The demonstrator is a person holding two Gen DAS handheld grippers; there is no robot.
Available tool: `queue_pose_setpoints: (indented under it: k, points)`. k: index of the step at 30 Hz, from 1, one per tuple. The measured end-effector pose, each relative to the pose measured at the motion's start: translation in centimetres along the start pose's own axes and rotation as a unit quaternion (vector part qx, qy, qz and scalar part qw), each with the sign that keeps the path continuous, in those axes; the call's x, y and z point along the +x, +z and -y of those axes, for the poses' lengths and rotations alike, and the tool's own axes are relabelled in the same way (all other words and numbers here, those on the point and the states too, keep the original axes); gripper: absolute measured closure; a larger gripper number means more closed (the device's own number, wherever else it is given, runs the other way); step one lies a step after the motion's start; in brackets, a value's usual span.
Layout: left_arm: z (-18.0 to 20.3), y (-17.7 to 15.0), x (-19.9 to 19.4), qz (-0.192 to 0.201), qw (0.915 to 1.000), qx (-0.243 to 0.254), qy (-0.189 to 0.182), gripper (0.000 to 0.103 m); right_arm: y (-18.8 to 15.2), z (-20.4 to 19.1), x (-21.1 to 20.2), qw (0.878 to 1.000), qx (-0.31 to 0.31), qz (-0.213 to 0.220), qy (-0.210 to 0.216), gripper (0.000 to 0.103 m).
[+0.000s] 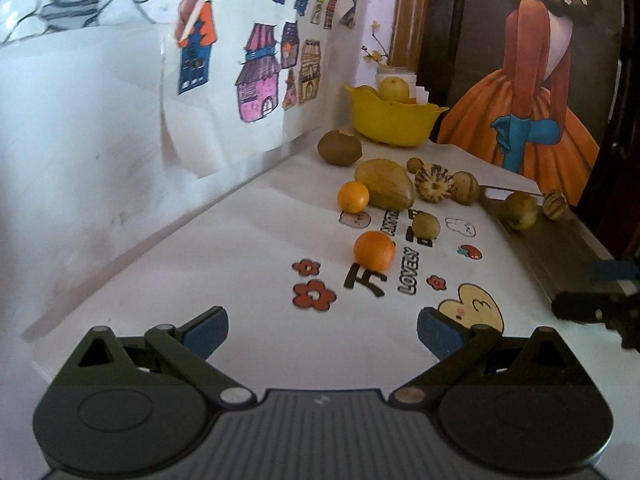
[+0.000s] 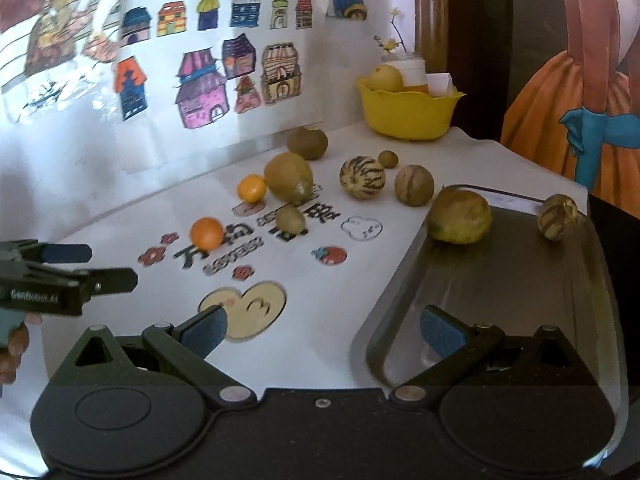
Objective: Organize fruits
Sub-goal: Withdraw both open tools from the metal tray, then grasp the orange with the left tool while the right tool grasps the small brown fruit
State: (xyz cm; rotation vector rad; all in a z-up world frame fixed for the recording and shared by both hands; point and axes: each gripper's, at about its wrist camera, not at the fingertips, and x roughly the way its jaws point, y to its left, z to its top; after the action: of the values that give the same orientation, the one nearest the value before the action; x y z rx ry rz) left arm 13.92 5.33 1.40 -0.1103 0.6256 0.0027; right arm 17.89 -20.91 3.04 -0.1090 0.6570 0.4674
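Note:
Loose fruit lies on the white printed table top (image 1: 240,280): two oranges (image 1: 374,251) (image 1: 353,197), a large yellow-green fruit (image 1: 385,184), a brown fruit (image 1: 339,147), a striped melon (image 1: 434,183) and a small green fruit (image 1: 426,225). The dark tray (image 2: 520,280) on the right holds a yellow-green fruit (image 2: 460,216) and a small striped one (image 2: 557,216). My left gripper (image 1: 322,332) is open and holds nothing, short of the near orange. My right gripper (image 2: 324,332) is open, one finger over the tray's near corner.
A yellow bowl (image 1: 394,120) with a yellow fruit (image 1: 394,89) stands at the back corner. A wall with house drawings (image 2: 200,88) runs along the left. The left gripper (image 2: 100,268) shows at the left edge, with a hand (image 2: 14,344) below it.

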Motion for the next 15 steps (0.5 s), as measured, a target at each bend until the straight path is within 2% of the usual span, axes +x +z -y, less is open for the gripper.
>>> queue_pose_setpoints:
  k: [8, 15]
  points:
    - [0.9, 1.8, 2.9, -0.002, 0.9996, 0.023, -0.014, 0.001, 4.4, 0.2, 3.4, 1.000, -0.016, 0.013, 0.015, 0.001]
    - [1.7, 3.0, 5.1, -0.012, 0.9989, 0.041, -0.019, 0.000, 7.0, 0.5, 7.3, 0.999, -0.005, -0.002, 0.034, 0.003]
